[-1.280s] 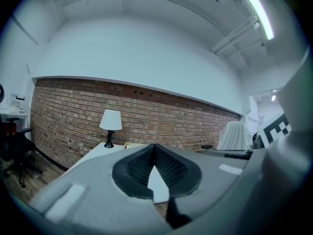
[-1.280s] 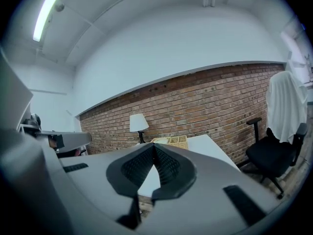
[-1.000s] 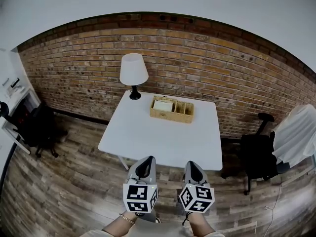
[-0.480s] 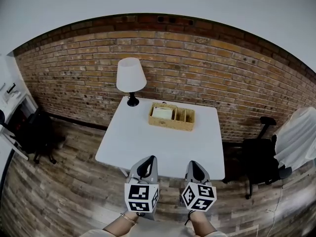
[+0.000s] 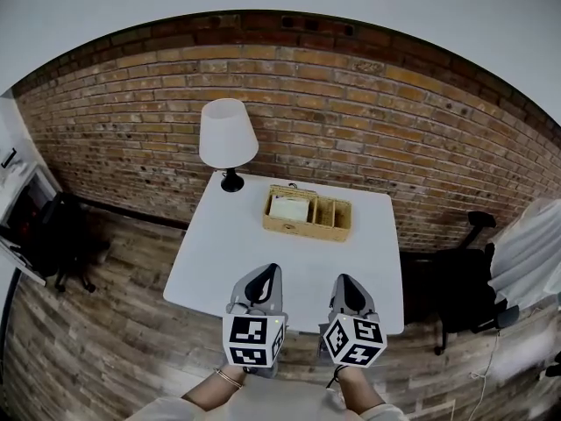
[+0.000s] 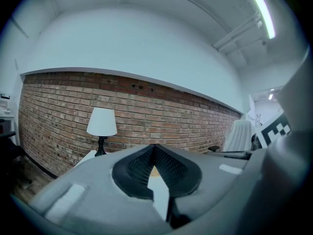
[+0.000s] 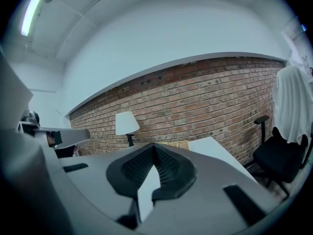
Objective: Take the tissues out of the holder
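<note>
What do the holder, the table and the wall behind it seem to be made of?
Holder: probably woven wicker or straw, tan and matte, with a textured weave.
Table: smooth white top, perhaps laminate or painted board; the look leaves it open.
Wall: red-brown brick, with visible mortar lines.

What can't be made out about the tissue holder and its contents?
- tissues: head view, too small to count.
- holder, right compartments: head view, too small to tell contents.
- Left gripper view: left tongs hide the holder, bar a sliver.
- Right gripper view: right tongs hide all but its rim.
</note>
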Tool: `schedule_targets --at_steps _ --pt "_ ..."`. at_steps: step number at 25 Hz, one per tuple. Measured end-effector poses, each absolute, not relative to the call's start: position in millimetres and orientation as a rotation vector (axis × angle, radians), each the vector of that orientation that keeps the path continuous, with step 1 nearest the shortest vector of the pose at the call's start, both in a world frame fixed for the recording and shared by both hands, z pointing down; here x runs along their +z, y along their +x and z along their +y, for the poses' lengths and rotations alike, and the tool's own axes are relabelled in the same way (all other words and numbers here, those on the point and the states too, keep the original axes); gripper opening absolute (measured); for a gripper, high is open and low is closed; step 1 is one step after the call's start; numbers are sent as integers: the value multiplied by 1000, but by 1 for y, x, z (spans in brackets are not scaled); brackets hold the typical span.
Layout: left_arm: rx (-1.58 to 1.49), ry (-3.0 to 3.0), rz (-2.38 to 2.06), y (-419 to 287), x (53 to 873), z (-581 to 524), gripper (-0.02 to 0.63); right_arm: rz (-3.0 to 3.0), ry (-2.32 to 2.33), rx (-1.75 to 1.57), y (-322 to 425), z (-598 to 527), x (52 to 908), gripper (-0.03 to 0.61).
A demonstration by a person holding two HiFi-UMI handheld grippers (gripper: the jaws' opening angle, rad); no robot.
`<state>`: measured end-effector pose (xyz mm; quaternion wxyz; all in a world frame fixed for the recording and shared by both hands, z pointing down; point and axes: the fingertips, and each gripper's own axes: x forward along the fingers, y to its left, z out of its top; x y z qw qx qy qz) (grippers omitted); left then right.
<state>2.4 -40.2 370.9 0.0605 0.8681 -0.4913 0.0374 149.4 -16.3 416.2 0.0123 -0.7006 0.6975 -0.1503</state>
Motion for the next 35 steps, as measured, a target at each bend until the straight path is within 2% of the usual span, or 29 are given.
schedule_targets --at_steps 14,35 --pt "112 2635 -1468 -1 364 -137 2 2163 -2194 -456 143 -112 406 6" --pt "139 2599 -1375 22 390 -232 2 2160 -2185 -470 146 -191 411 5"
